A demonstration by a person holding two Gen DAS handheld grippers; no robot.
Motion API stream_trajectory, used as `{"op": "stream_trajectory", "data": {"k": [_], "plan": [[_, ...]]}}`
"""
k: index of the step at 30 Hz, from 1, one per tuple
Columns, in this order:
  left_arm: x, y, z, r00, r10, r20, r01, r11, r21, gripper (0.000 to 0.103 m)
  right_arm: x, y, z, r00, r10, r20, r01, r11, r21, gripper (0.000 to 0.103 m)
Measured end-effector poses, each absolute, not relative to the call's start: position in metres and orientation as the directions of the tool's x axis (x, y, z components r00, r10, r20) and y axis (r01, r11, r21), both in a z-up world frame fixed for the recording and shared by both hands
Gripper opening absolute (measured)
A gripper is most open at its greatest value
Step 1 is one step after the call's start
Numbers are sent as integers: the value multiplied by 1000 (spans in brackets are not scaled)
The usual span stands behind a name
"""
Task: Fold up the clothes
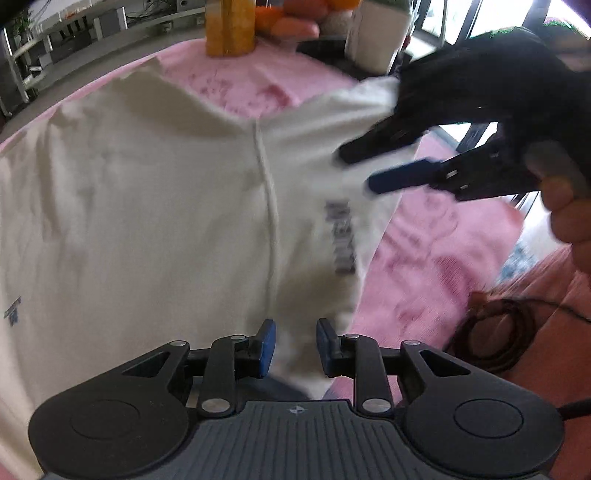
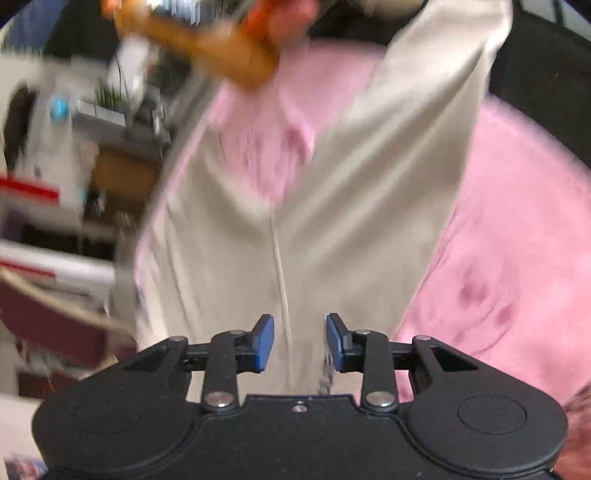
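Observation:
A cream-white pair of shorts [image 1: 155,206] lies spread on a pink cloth [image 1: 436,266], centre seam running away from me, dark print near its right edge. My left gripper [image 1: 295,345] is open and empty over the near hem. My right gripper also shows in the left wrist view [image 1: 364,168], open, its fingers just above the garment's right leg. In the right wrist view the right gripper [image 2: 300,341] is open over the same garment [image 2: 332,206], with the seam between its fingers. That view is motion-blurred.
An orange bottle [image 1: 229,26], orange items and a white box [image 1: 376,37] stand at the table's far edge. A coiled dark cable [image 1: 491,332] lies off the right side. Shelves and furniture [image 2: 55,206] stand to the left in the right wrist view.

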State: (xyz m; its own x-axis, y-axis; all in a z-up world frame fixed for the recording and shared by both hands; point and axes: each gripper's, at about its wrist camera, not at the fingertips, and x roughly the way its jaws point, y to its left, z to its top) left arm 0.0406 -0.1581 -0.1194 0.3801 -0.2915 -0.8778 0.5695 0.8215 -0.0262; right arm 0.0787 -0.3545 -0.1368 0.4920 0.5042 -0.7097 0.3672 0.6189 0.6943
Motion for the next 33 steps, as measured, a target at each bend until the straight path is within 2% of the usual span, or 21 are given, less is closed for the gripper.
{"op": "stream_trajectory", "data": {"k": [1, 3, 4, 5, 6, 8, 10, 12, 14, 16, 17, 19, 21, 25, 29, 30, 31, 33], "plan": [[36, -157, -120, 393, -278, -877, 579, 816, 0, 25, 82, -345, -148, 453, 518, -726, 372, 630, 682, 32], [31, -149, -115, 401, -244, -883, 572, 820, 32, 27, 77, -350, -153, 432, 463, -774, 427, 651, 628, 7], [31, -145, -112, 399, -227, -888, 555, 831, 37, 32, 73, -356, -149, 446, 405, -798, 449, 670, 591, 6], [31, -140, -109, 406, -215, -888, 538, 842, 43, 32, 68, -361, -138, 474, 321, -820, 462, 703, 541, 11], [28, -133, -103, 427, -221, -877, 524, 851, 41, 30, 62, -367, -127, 498, 234, -835, 477, 730, 489, 20], [26, -120, -92, 454, -282, -845, 505, 863, -17, 26, 51, -376, -107, 538, 86, -839, 505, 764, 402, 22], [30, -114, -85, 470, -349, -811, 481, 871, -96, 29, 46, -376, -106, 556, 202, -806, 473, 721, 507, 22], [33, -121, -89, 485, -348, -802, 471, 877, -96, 29, 50, -358, -116, 547, 342, -765, 411, 686, 600, 23], [35, -133, -105, 451, -314, -836, 482, 874, -68, 29, 59, -338, -133, 487, 439, -755, 392, 662, 639, 23], [32, -137, -116, 402, -272, -874, 497, 867, -41, 29, 63, -323, -144, 430, 450, -783, 388, 691, 610, 20], [27, -137, -115, 406, -260, -876, 510, 860, -19, 31, 62, -319, -143, 422, 424, -801, 387, 715, 583, 15], [25, -129, -105, 360, -239, -902, 491, 871, -35, 33, 57, -315, -129, 414, 334, -847, 402, 767, 499, 16], [19, -110, -87, 395, -229, -890, 460, 887, -24, 32, 54, -306, -100, 455, 193, -869, 365, 850, 380, 19], [6, -51, -52, 516, -202, -832, 361, 933, -3, 32, 62, -275, -42, 561, 257, -787, 212, 874, 436, 24], [7, 34, -19, 623, -149, -768, 179, 983, -46, 33, 78, -236, 12, 639, 358, -680, 37, 869, 493, 39], [8, 56, -12, 649, -130, -750, 130, 990, -59, 34, 82, -226, 26, 655, 384, -651, -8, 865, 503, 43], [10, 77, -7, 670, -104, -735, 77, 995, -70, 42, 86, -217, 39, 668, 411, -621, -51, 857, 512, 45], [22, 114, -4, 687, -58, -725, -22, 995, -101, 43, 104, -197, 46, 681, 446, -581, -102, 844, 527, 49]]}}
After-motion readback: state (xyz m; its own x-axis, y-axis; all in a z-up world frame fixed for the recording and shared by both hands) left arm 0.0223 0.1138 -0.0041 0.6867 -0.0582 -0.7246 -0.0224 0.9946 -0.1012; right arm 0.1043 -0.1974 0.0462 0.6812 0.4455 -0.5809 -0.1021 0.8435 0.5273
